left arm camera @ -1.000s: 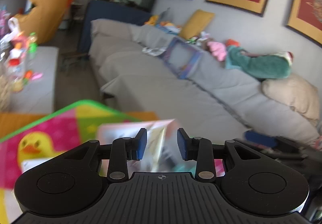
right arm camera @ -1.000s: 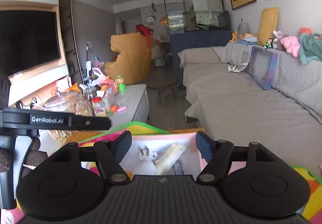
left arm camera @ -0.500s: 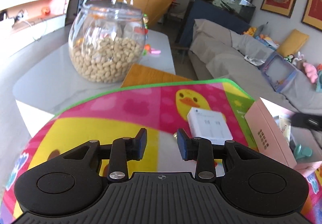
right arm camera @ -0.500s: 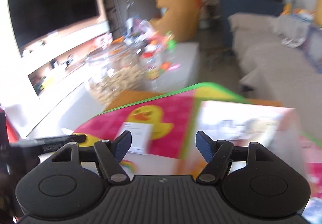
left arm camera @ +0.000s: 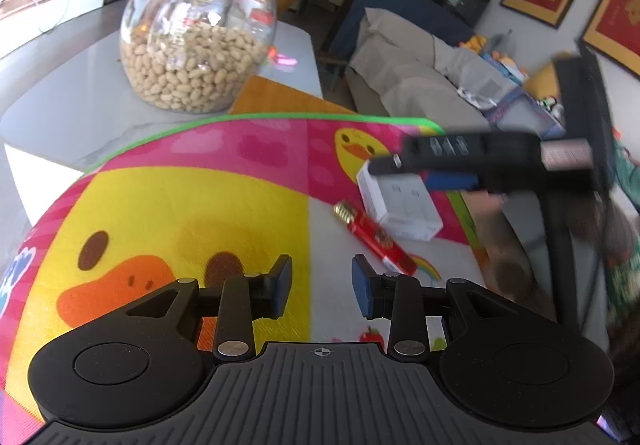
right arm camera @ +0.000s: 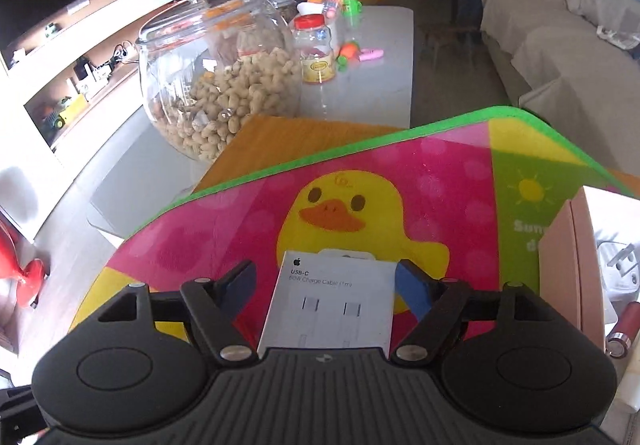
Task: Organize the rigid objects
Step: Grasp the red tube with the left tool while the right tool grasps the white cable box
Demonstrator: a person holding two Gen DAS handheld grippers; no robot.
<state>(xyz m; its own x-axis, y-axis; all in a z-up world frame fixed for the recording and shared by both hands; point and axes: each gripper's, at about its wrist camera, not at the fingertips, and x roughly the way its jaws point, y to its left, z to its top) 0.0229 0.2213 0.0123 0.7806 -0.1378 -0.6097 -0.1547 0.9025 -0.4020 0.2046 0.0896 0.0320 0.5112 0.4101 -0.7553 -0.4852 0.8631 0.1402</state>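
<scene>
A white USB-C cable box (right arm camera: 332,301) lies flat on the duck-print play mat (right arm camera: 344,205). My right gripper (right arm camera: 326,285) straddles it with jaws opening; the left pad stands clear of the box's edge. In the left wrist view the same box (left arm camera: 400,201) sits under the blurred right gripper (left arm camera: 412,171). Just left of the box lies a red tube with a gold cap (left arm camera: 376,241). My left gripper (left arm camera: 322,285) hovers low over the mat short of the tube, open, with nothing between its fingers.
A pink box (right arm camera: 568,265) at the mat's right edge holds a white plug (right arm camera: 616,265) and a small metallic tube (right arm camera: 624,325). A big glass jar of peanuts (left arm camera: 196,37) stands on the grey table beyond the mat, with bottles (right arm camera: 316,49) behind it. A grey sofa (left arm camera: 420,85) is to the right.
Both grippers swung left from the sofa and pink box and dropped toward the mat. The right one came over the white box with its jaws wider. The red tube came into the left view.
</scene>
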